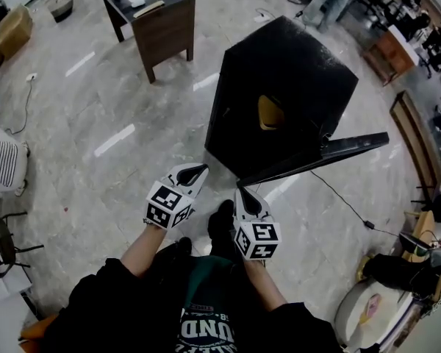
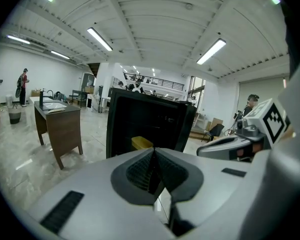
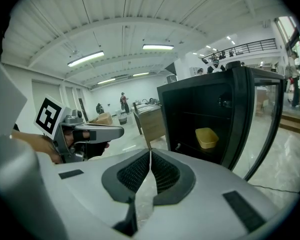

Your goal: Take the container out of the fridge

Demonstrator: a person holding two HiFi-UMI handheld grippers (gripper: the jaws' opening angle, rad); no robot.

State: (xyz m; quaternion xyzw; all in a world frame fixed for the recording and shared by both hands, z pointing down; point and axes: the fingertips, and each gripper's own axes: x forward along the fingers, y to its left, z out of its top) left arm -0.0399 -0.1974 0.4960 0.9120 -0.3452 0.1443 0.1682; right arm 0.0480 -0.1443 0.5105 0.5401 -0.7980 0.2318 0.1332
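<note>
Right now both pairs are pressed together with nothing between them: your left tongs (image 1: 198, 170) and your right tongs (image 1: 241, 193) each show their ribbed pads meeting along one line in their own views. The small yellow plastic container (image 1: 270, 112) still sits on a shelf inside the black box-shaped fridge (image 1: 294, 72), whose glass-fronted door (image 1: 331, 155) stands swung open towards you. You hold both grippers low in front of your body, forearms reaching forward, marker cubes facing up, tips aimed at the fridge's open front and stopping short of it; the right tongs are near the door's edge, the left is more in line with the opening. To do this reach well, I judge you should spread one pair before it enters, since there looks to be little room to open inside. Go in level, clear of the door edge, close on the container's rim or wall, and draw it straight out.
</note>
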